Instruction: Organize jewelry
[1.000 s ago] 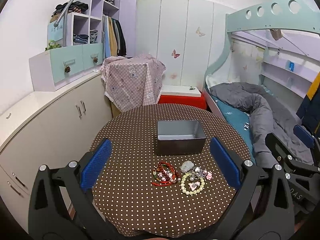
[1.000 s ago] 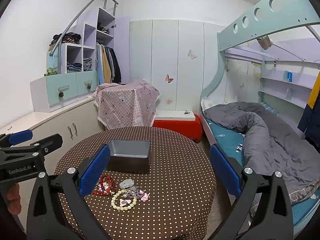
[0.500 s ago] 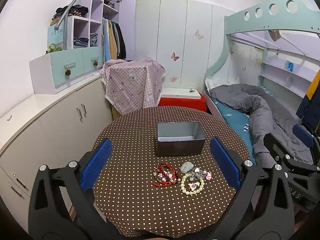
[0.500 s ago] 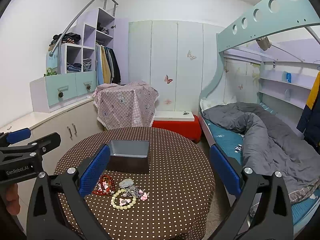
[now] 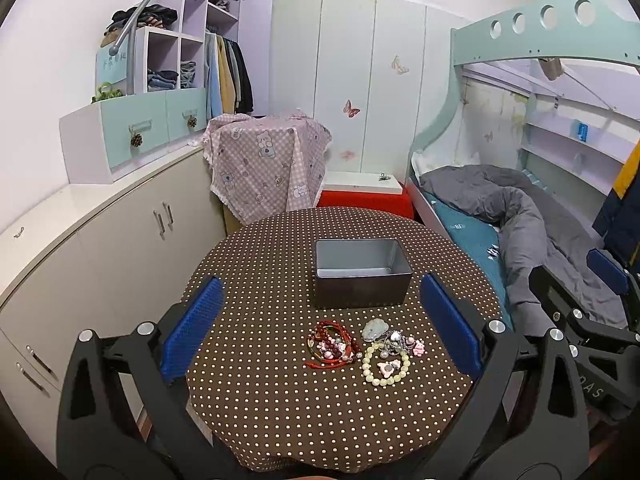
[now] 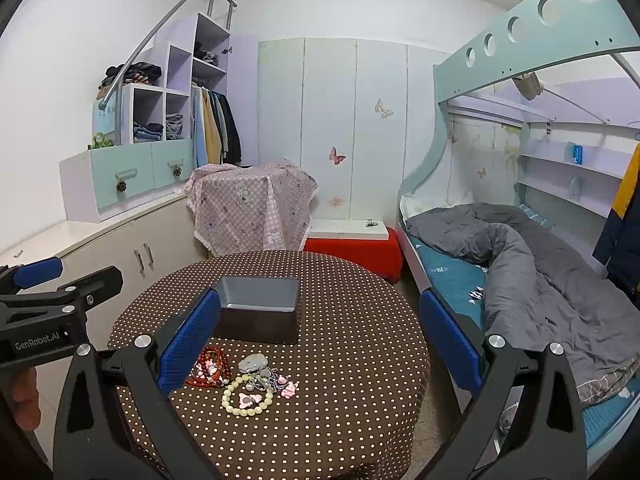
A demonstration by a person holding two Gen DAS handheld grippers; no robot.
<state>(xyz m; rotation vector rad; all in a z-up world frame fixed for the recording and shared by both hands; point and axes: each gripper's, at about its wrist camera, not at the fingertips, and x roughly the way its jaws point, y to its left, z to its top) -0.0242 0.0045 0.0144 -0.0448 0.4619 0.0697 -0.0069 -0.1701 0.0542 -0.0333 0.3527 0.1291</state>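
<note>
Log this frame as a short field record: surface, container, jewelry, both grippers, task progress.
surface: round table under a brown polka-dot cloth
container: open metal tin, nothing visible inside
jewelry: red bracelet, pale bead bracelet, grey stone pendant and pink charms, lying together on the cloth in front of the tin
left gripper: open, above the table, holding nothing
right gripper: open, holding nothing
progress: no jewelry in the tin yet
</note>
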